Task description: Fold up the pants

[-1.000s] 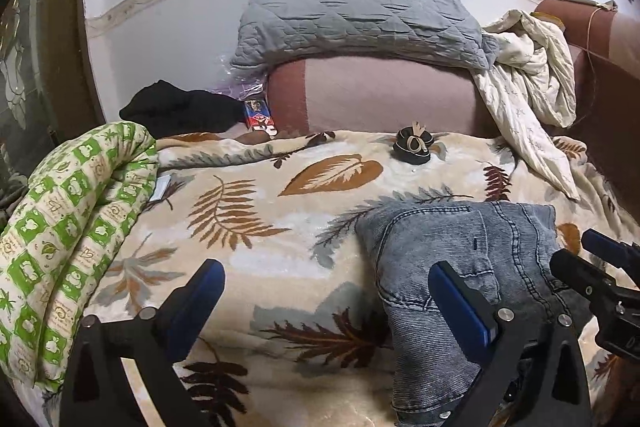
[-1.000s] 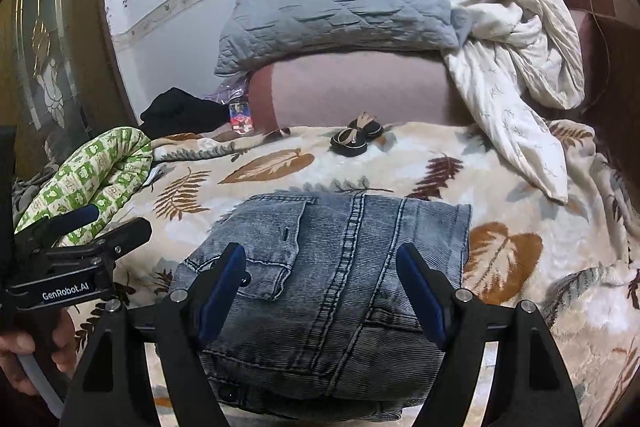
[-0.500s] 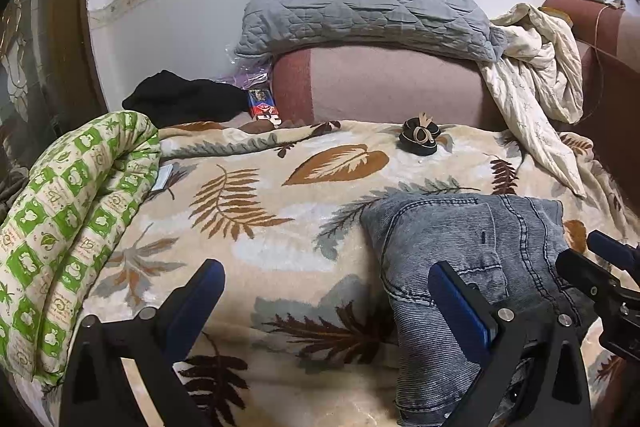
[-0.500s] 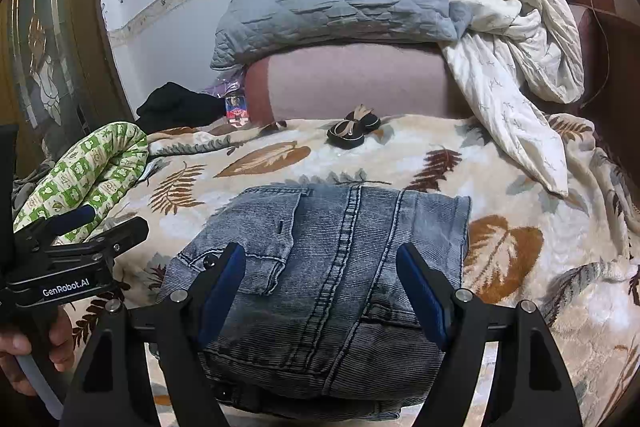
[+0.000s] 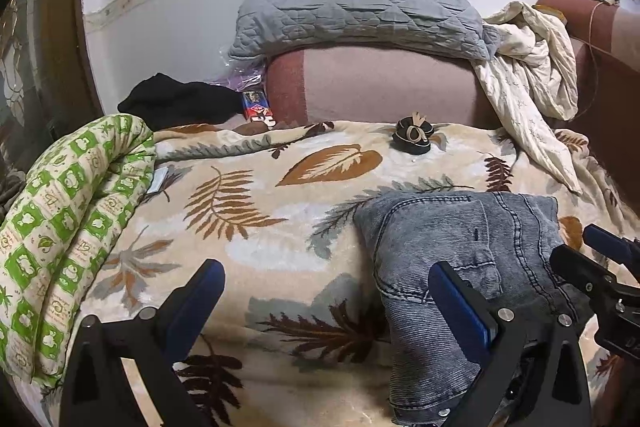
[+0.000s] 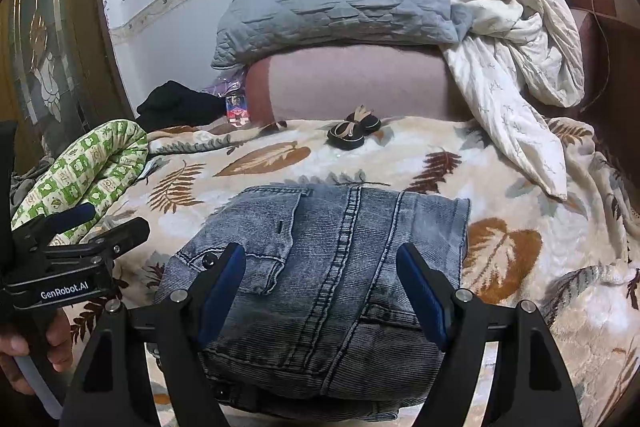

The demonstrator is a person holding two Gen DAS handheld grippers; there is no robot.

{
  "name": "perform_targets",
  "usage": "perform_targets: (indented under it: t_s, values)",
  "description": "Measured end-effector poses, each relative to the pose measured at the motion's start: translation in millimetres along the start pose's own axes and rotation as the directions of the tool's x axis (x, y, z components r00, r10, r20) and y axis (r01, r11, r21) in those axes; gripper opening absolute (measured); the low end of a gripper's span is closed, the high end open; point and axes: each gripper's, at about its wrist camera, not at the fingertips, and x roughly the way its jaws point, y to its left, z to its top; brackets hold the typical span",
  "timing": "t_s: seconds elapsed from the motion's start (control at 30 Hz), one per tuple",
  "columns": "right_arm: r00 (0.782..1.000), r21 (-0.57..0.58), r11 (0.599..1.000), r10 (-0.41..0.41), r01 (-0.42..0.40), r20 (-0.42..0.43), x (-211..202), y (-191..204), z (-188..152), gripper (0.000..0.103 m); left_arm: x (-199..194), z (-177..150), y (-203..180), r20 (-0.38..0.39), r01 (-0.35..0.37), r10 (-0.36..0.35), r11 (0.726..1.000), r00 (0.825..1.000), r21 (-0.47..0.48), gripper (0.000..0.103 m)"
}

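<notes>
The grey-blue jeans [image 6: 332,267] lie folded into a compact stack on the leaf-print blanket [image 6: 520,247], back pocket up. They also show at the lower right in the left wrist view [image 5: 460,251]. My right gripper [image 6: 322,267] hovers over the near half of the stack, open and empty. My left gripper [image 5: 326,291] is open and empty, over bare blanket just left of the jeans; it also shows in the right wrist view [image 6: 100,223]. The right gripper shows at the right edge of the left wrist view [image 5: 588,247].
A rolled green-and-white quilt [image 5: 68,227] lies along the left edge. A grey pillow [image 5: 356,11] sits on a pink bolster [image 5: 384,87] at the back. A cream sheet [image 5: 532,75] drapes at the back right. A small dark bow item [image 5: 414,137] and black cloth [image 5: 180,103] lie behind.
Both views have shifted slightly, with the grippers pulled back a little from the jeans. The jeans have not moved. Both grippers stay open.
</notes>
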Motion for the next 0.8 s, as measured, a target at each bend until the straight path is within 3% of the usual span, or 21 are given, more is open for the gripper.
perform_targets:
  t_s: [0.8]
  values:
    - [1.0, -0.013, 1.0, -0.009, 0.009, 0.004, -1.6, -0.6, 0.7, 0.079, -8.1, -1.8, -11.5, 0.01, 0.03, -0.031, 0.999, 0.999, 0.036, 0.103]
